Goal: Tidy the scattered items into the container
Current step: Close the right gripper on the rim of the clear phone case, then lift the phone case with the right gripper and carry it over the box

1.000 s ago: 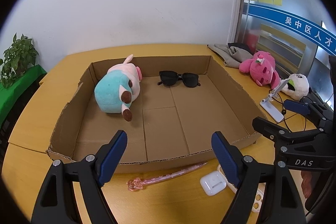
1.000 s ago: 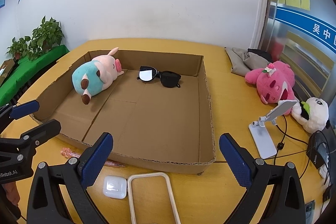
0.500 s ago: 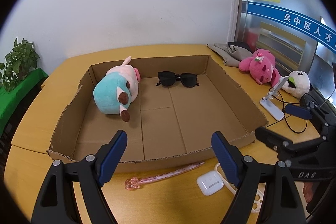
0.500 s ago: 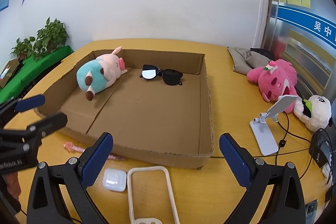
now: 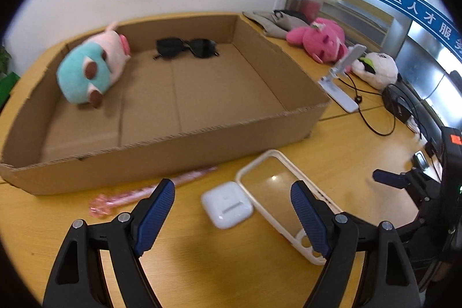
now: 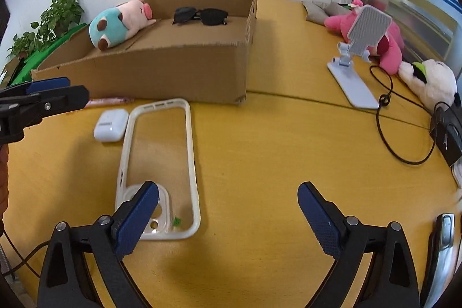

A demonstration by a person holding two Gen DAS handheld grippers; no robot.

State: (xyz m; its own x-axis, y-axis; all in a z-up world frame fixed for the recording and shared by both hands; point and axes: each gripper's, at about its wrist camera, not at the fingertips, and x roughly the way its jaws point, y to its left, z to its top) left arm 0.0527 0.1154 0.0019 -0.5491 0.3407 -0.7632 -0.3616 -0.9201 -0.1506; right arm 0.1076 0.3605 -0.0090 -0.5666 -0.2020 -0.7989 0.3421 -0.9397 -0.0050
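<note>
In the left wrist view, the cardboard box (image 5: 161, 146) fills the upper left and centre of the frame, its low near wall facing the camera, which makes it easy to drop things in from this side. Inside it, at the upper left, lies the teal and pink plush (image 5: 89, 68), and beside it at the back wall the black sunglasses (image 5: 187, 47); both look already tidied away. Below the box wall, on the yellow table (image 5: 260, 273), three loose items wait in a row: the pink pen (image 5: 138, 194) at lower left, lying along the foot of the wall, the white earbud case (image 5: 226, 204) at lower centre, and the clear phone case (image 5: 284, 198) just right of it. The left gripper (image 5: 232, 217) hangs above them with its jaws spread wide and nothing between them; the earbud case sits squarely in the gap, so I judge it the likely next pick.

In the right wrist view, the same phone case (image 6: 158, 163) runs down the left half of the frame, and the right gripper (image 6: 228, 217) is likewise wide apart and empty, its left fingertip (image 6: 138, 218) over the case's camera end. Further right stand a phone stand (image 6: 355, 68), a pink plush (image 6: 387, 33) and a white plush (image 6: 433, 80), well apart from the box.
</note>
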